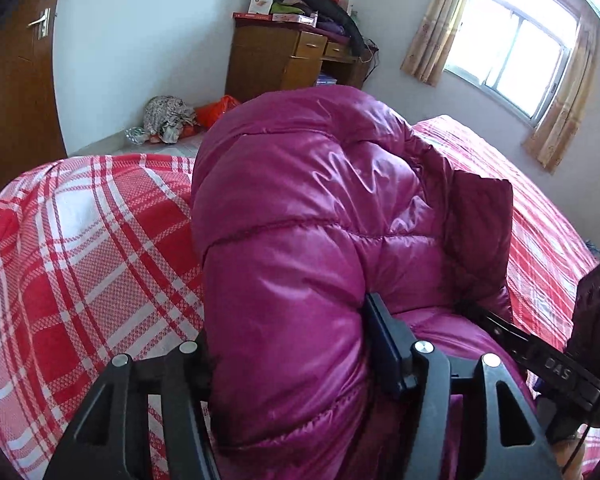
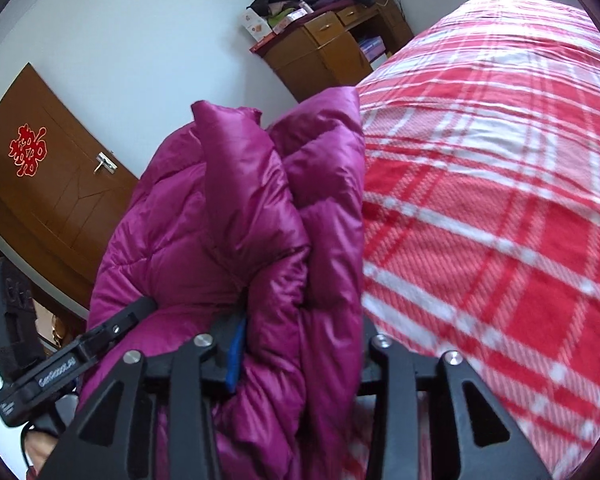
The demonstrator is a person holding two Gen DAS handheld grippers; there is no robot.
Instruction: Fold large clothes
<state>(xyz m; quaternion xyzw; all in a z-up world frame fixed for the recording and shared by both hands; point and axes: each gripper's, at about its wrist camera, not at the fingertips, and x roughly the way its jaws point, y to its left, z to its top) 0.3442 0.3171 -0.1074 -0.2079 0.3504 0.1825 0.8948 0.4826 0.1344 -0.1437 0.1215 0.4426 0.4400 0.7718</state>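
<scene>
A shiny magenta down jacket (image 1: 300, 200) lies bundled in thick folds on a bed covered by a red and white plaid sheet (image 1: 80, 260). My left gripper (image 1: 288, 340) is shut on a fat puffy fold at the bundle's near end, with the blue pad of one finger pressed into the fabric. In the right wrist view the jacket (image 2: 220, 220) rises in front of the camera, and my right gripper (image 2: 300, 340) is shut on its layered edge. One of the right gripper's fingers (image 1: 500, 328) reaches into the jacket from the right.
The plaid sheet (image 2: 500, 200) stretches far to the right of the jacket. Beyond the bed stand a wooden desk (image 1: 284, 52) piled with clothes and boxes, a brown door (image 1: 16, 80), a curtained window (image 1: 516, 48) and bags on the floor (image 1: 172, 116).
</scene>
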